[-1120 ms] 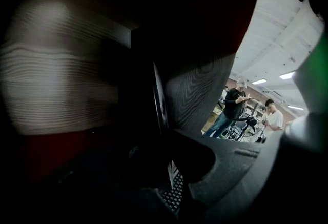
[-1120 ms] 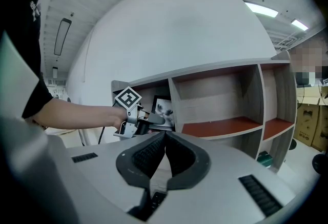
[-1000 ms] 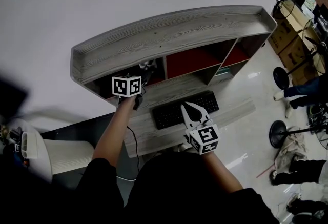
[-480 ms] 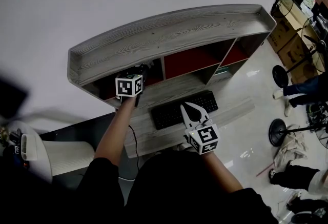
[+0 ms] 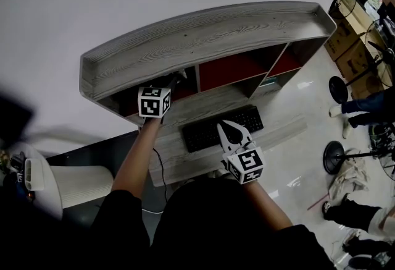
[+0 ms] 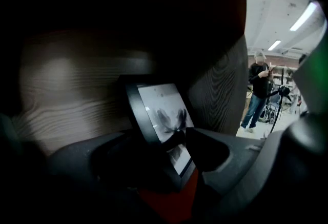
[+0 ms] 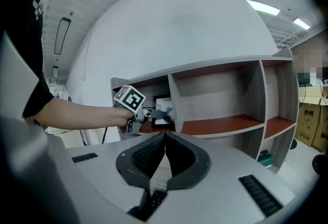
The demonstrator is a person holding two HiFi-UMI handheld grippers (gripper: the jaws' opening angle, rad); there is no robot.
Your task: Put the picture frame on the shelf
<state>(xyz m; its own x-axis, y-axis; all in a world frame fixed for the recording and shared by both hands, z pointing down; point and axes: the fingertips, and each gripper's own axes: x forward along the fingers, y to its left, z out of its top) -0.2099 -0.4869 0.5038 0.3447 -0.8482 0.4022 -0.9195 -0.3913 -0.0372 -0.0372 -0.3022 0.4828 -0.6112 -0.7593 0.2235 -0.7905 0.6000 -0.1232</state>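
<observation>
Just opened left gripper (image 5: 176,80) wide, frame (image 6: 163,110) loose between jaws, upright on shelf (image 5: 203,37). Could topple frame if drawn back crooked, catching its edge. Held right gripper (image 7: 164,136) closed, empty.

Head camera: steeply down onto shelf (image 5: 203,34). My left camera close inside its left bay; right camera farther back, level — both catch picture frame (image 6: 161,110).
</observation>
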